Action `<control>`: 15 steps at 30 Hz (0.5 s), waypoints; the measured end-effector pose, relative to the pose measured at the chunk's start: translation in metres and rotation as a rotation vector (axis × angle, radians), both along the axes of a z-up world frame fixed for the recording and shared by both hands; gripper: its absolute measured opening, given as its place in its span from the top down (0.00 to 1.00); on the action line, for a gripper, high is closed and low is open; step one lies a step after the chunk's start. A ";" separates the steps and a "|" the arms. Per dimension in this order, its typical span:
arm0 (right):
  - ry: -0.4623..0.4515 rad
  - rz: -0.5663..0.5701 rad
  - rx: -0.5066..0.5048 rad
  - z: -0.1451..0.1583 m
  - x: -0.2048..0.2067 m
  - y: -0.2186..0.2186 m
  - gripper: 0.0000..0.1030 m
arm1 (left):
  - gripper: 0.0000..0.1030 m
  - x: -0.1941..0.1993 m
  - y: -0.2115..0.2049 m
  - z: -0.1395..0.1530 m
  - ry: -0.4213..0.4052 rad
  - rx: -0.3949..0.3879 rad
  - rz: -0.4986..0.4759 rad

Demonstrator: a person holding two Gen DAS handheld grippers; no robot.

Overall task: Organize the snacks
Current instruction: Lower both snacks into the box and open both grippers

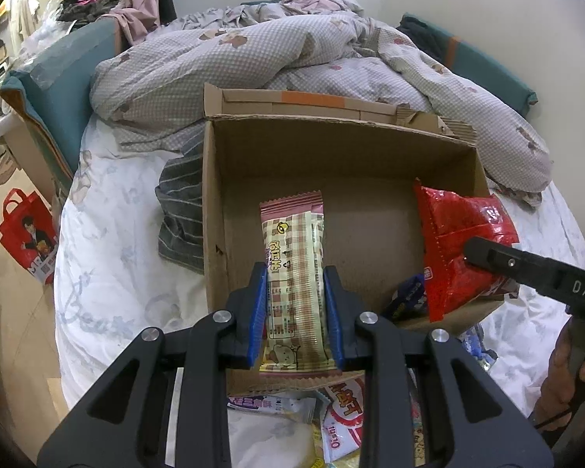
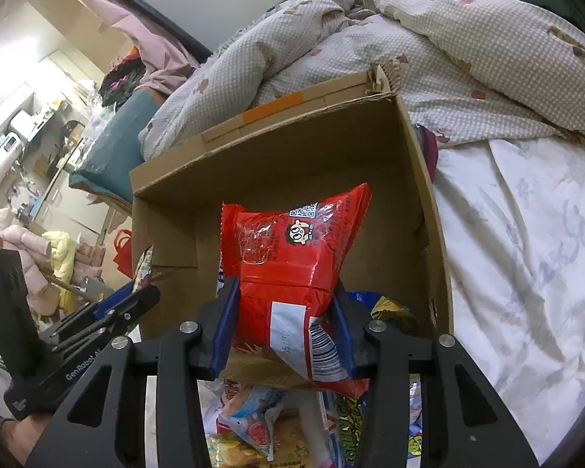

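Left gripper (image 1: 295, 304) clamped on a long beige-and-pink plaid snack bar (image 1: 294, 273) — blue pads press its two long edges about mid-length. The bar runs straight out along the fingers, its far crimped end reaching over the open cardboard box (image 1: 331, 156), its near end just behind the pads, above the box's near wall.

Right gripper (image 2: 284, 323) closed on a puffy red snack bag (image 2: 292, 257); pads pinch the lower half, near the white barcode panel. The bag's upper part, with QR code and cartoon face, stands up past the fingertips and over the box interior (image 2: 277, 156). From the left wrist view the same red bag (image 1: 464, 245) sits at the box's right side with the right gripper's black finger across it.

Inside the box, low at the near right corner — a blue packet (image 1: 407, 298) and, in the right wrist view, a gold-toned wrapper (image 2: 390, 308).

Box rests on a white bed sheet (image 1: 117, 273), checked quilt (image 1: 253, 58) bunched behind it. Loose snack packets (image 2: 253, 429) piled on the sheet beneath both grippers, outside the box's near wall.
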State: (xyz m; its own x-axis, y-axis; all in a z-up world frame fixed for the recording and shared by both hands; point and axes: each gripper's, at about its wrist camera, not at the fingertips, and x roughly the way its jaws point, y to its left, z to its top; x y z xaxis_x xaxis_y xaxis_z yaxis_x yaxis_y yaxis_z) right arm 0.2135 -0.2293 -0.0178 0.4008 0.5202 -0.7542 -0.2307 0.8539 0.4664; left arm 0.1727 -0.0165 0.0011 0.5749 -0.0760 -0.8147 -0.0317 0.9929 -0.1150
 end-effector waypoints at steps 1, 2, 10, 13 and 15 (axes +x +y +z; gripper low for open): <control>0.001 0.005 -0.002 -0.001 0.000 0.002 0.55 | 0.77 0.000 0.000 0.000 -0.001 0.003 0.000; 0.002 0.006 0.000 -0.001 0.000 0.002 0.55 | 0.76 -0.001 0.000 0.000 -0.001 0.007 0.001; -0.012 0.004 0.000 -0.002 0.000 0.005 0.53 | 0.76 -0.002 0.000 0.000 0.003 0.011 -0.002; -0.011 -0.004 0.006 -0.003 0.001 0.005 0.53 | 0.72 -0.003 -0.002 0.001 0.006 0.021 -0.014; -0.016 -0.008 0.011 -0.002 0.001 0.004 0.52 | 0.62 -0.005 -0.004 0.002 -0.002 0.028 -0.017</control>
State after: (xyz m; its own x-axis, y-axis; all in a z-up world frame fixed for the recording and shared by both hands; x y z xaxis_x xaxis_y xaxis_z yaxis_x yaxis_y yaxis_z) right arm 0.2148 -0.2249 -0.0198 0.4174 0.5253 -0.7415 -0.2313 0.8505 0.4723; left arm 0.1676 -0.0206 0.0036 0.5751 -0.0630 -0.8156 -0.0149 0.9961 -0.0874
